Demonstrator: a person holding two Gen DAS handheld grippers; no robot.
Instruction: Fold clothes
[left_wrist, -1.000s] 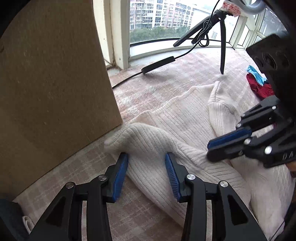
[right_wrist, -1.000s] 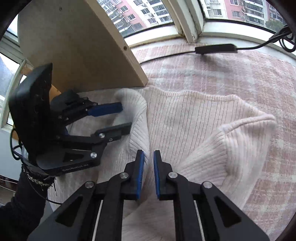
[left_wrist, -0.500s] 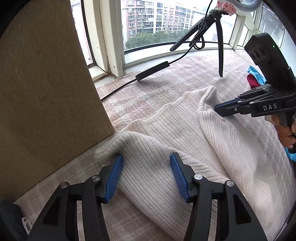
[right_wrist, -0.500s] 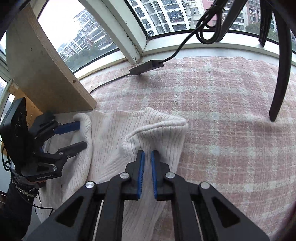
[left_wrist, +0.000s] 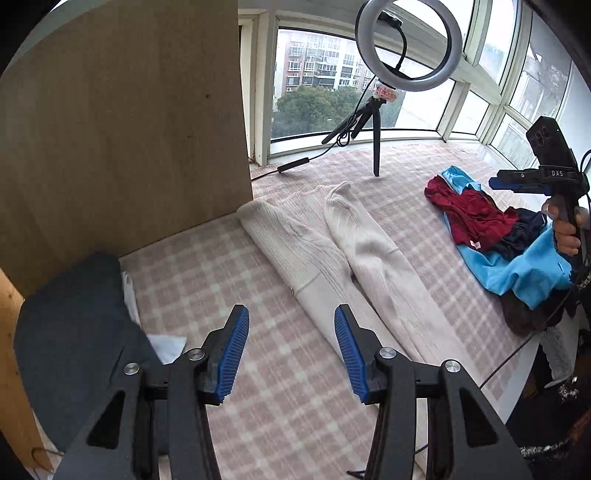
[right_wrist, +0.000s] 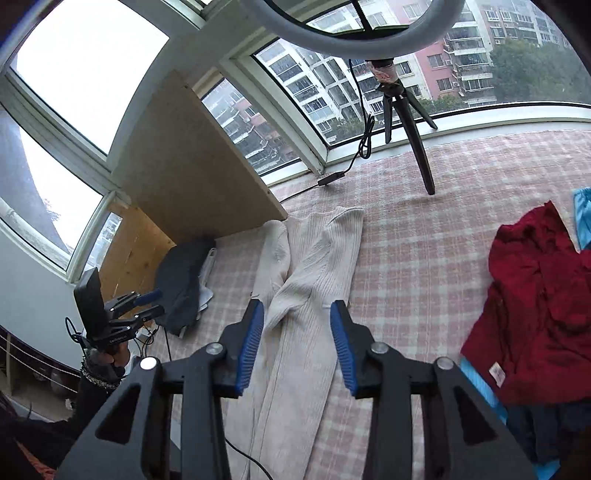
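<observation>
The cream ribbed sweater (left_wrist: 332, 251) lies folded lengthwise on the pink checked blanket (left_wrist: 229, 266), its far end near the wooden board (left_wrist: 129, 129). My left gripper (left_wrist: 291, 350) hangs empty, jaws closing; my right gripper (right_wrist: 297, 347) hangs empty, jaws opening. A pile of clothes (left_wrist: 491, 229) lies toward the blanket's right edge.

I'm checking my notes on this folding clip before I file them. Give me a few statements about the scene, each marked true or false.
1. The cream sweater lies on the checked cover with both sides folded inward. True.
2. The right gripper is clamped on the sweater. False: its jaws are opening, with nothing pinched between them.
3. The left gripper holds nothing. True.
4. The red garment lies on top of the sweater. False: it lies apart, in a pile with the blue garment.
5. A ring light stands near the window. True.
</observation>
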